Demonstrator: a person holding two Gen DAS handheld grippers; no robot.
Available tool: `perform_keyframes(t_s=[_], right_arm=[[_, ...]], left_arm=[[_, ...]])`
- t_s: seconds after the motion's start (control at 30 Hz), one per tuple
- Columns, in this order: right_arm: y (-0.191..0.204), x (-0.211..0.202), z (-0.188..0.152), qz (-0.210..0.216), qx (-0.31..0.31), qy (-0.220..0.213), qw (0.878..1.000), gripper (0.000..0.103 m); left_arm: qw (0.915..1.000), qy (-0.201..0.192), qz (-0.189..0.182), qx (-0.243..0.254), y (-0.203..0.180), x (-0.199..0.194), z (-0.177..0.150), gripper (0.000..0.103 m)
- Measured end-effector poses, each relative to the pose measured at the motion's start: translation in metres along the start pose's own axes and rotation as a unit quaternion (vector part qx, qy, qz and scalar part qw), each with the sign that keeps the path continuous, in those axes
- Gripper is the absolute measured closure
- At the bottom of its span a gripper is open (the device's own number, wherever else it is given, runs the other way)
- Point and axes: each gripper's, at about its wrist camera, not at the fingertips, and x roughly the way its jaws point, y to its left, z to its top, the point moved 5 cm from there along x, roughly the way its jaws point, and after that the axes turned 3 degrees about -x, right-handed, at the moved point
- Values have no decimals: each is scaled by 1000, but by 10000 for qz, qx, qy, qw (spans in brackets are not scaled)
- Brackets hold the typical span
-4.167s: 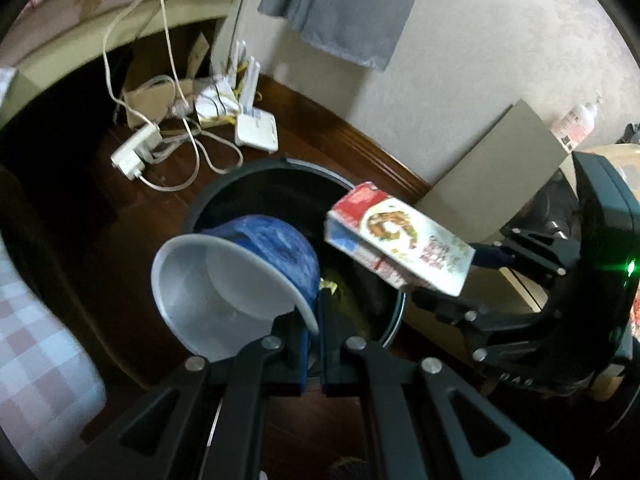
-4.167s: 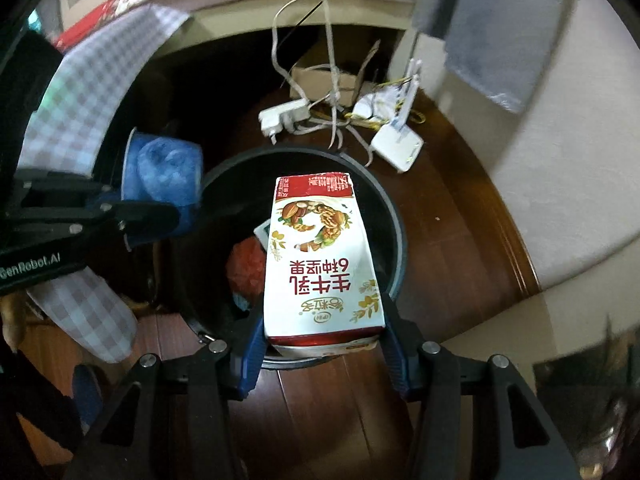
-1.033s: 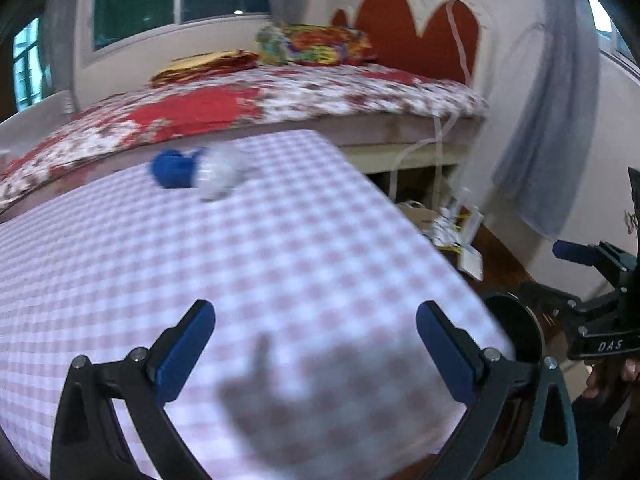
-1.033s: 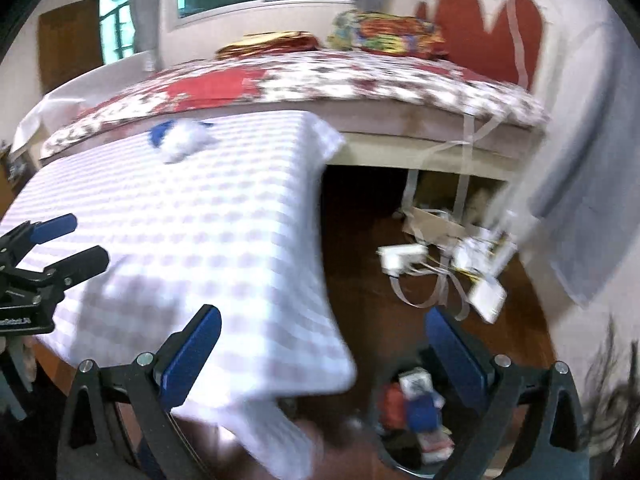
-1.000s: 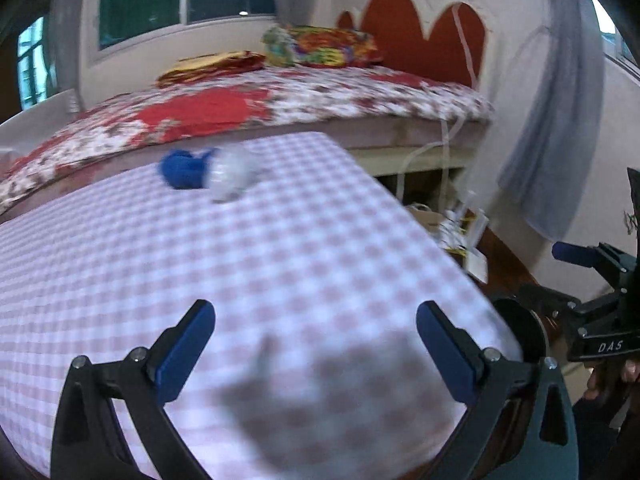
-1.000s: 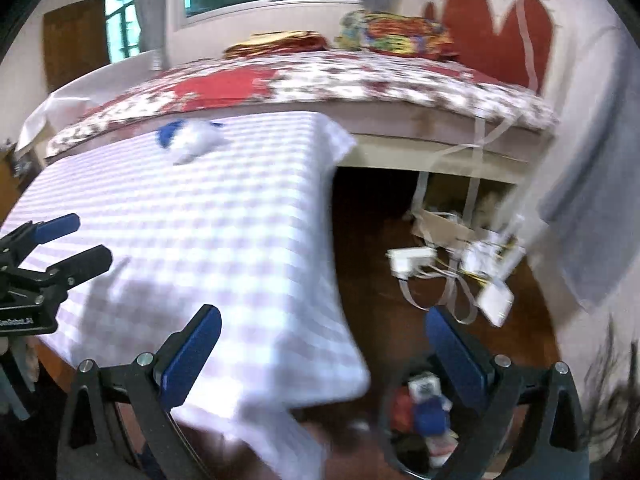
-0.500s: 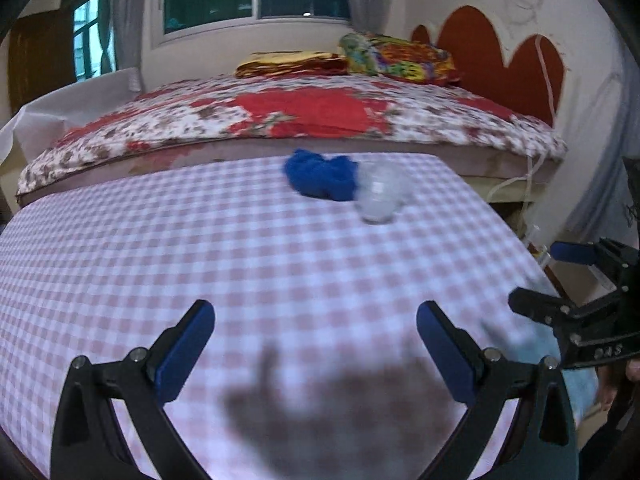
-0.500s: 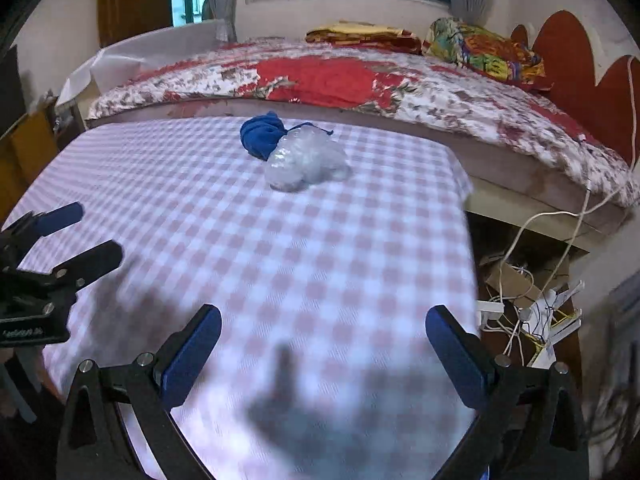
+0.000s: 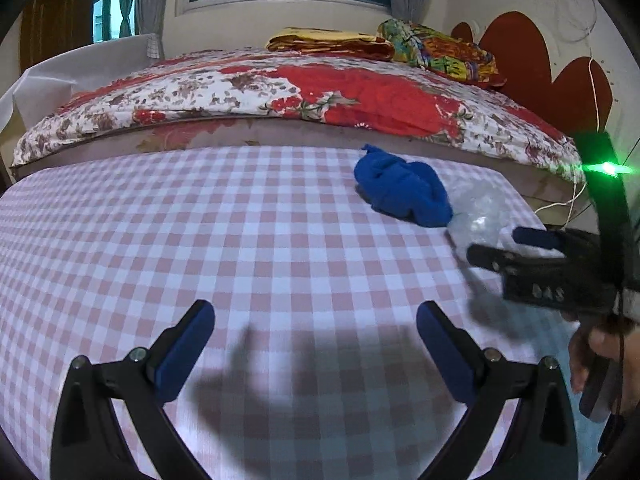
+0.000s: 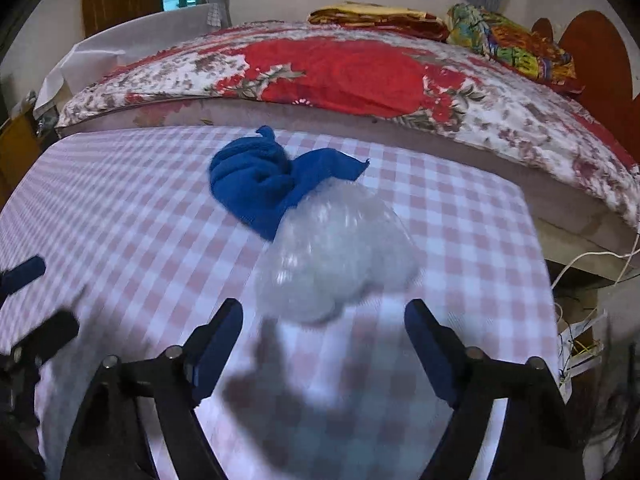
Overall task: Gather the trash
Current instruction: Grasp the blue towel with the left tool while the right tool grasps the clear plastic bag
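Note:
A crumpled clear plastic bag lies on the pink-and-white checked tablecloth, touching a bunched blue cloth behind it. My right gripper is open and empty, just short of the bag, with the bag's near edge between the fingertips. In the left wrist view the blue cloth and the bag lie at the far right, and the right gripper reaches in beside the bag. My left gripper is open and empty over bare cloth.
A bed with a red floral cover stands behind the table, with folded bedding on it. The table's right edge drops to a floor with white cables.
Both grippers have swung from the bin up over the table. The right one has closed in on the plastic bag. The carton and bowl held earlier are gone from the jaws.

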Motion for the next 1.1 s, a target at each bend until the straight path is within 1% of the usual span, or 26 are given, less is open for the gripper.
perform_keyframes(t_s=[0.07,0.13,0.2,0.23,0.33,0.57,0.67,0.77,0.83,1.0,1.1], right_arm=[[-1,7,6,34,0,-2,10000,28],[-5,12,9,41,10,13,10000,51],[-11,13,11,15,27,-24,10000,53],[-16,13,12,10,40,-39,10000,59],[-34,9,9,-79,67,-113,9999,65],[-74,4,4,-323,202,-156,9992,65],[-86,3,5,-330,256,-146,9990,65],[-95,4,6,-287,272,-119,9991,65],[-98,6,7,-271,247,-101,9993,65],[-97,16,17,-159,170,-66,9997,65],[-95,25,25,-5,243,-2,9997,65]], left_arm=[[10000,24,-36,28,-2,4,0,2],[10000,43,-64,40,-4,6,1,2],[9999,69,-94,77,-8,9,1,2],[9999,70,-97,100,-10,10,2,2],[9998,21,-106,151,-18,11,6,2],[9985,-114,-136,512,-55,28,33,2],[9977,-23,-206,649,-76,46,46,2],[9971,100,-172,737,-88,66,54,2],[9972,167,-145,719,-91,79,59,2],[9984,414,-210,317,-90,106,74,5],[9980,500,-238,313,-95,116,79,6]])
